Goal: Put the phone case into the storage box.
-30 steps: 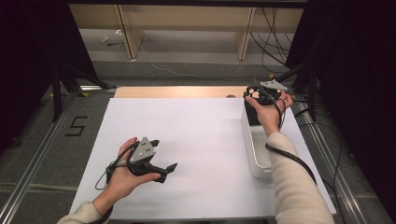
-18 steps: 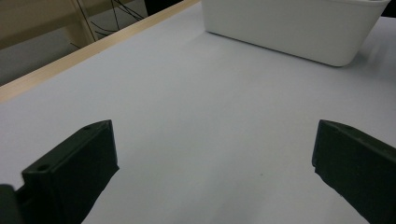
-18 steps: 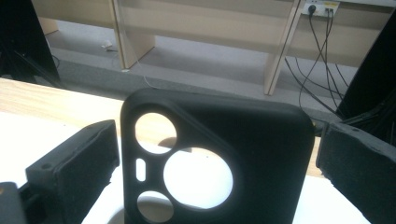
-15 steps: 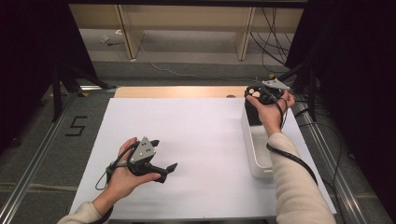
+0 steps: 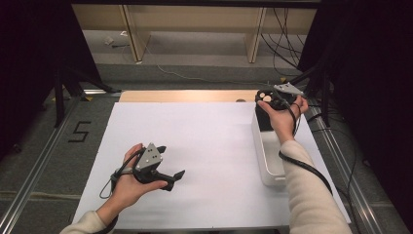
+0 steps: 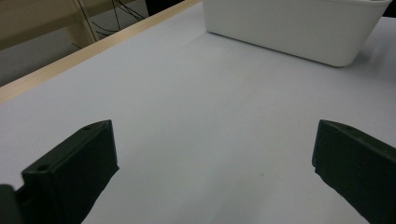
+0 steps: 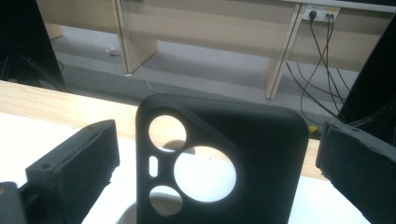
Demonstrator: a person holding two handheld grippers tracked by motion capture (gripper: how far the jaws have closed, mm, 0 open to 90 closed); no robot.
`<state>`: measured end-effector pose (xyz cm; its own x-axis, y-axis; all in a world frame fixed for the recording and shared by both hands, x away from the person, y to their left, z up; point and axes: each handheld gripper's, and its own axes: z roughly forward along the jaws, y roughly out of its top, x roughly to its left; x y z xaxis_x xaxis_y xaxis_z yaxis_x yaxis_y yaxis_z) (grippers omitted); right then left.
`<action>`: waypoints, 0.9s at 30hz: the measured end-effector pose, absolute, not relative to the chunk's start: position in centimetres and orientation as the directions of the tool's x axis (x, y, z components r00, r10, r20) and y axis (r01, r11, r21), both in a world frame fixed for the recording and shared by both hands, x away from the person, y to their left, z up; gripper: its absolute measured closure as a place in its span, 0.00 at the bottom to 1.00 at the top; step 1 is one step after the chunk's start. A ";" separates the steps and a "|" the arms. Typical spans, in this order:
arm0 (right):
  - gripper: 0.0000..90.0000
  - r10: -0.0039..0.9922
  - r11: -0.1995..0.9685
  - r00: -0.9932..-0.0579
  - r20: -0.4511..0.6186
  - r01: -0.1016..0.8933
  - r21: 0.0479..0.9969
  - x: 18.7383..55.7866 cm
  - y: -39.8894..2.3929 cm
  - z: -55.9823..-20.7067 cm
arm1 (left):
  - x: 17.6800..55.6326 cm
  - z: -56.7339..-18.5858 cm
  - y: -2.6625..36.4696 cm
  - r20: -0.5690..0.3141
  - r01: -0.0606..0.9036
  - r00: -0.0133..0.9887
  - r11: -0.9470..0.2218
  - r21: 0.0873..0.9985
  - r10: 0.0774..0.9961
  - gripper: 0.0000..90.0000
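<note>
RISK: phone case point(image 7: 224, 168) stands upright between the wide-open jaws of the right tool point(image 5: 272, 100), unclamped, at the far end of the white bin point(image 5: 268, 161), right of frame; tipping is likely if brushed | LEFT: left tool point(image 5: 170, 163) open, empty, lower left over the worktop point(image 5: 204, 131) | CHANGE: none noted against earlier frames.

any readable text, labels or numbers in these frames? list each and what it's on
"5": dark marking on the grey floor left of the table, high view.
No print legible on the phone case, the white bin, the left gripper or the right gripper.
Wall outlet: yellow mark too small to read.
</note>
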<state>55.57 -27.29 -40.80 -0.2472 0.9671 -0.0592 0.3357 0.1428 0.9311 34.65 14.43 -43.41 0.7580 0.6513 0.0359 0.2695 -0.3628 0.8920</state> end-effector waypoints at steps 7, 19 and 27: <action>0.01 0.967 0.140 -0.248 -0.056 0.334 0.932 55.4 -27.2 -40.8 | 34.7 -43.4 14.4 0.035 0.270 0.757 -0.362 0.892 0.652 0.00; 0.02 0.969 0.140 -0.241 -0.059 0.335 0.932 54.4 -27.6 -40.2 | 34.6 -43.4 14.4 0.038 0.268 0.759 -0.365 0.892 0.650 0.00; 0.03 0.967 0.130 -0.249 -0.046 0.332 0.934 53.4 -27.8 -40.1 | 34.6 -43.4 14.3 0.039 0.269 0.759 -0.366 0.891 0.650 0.00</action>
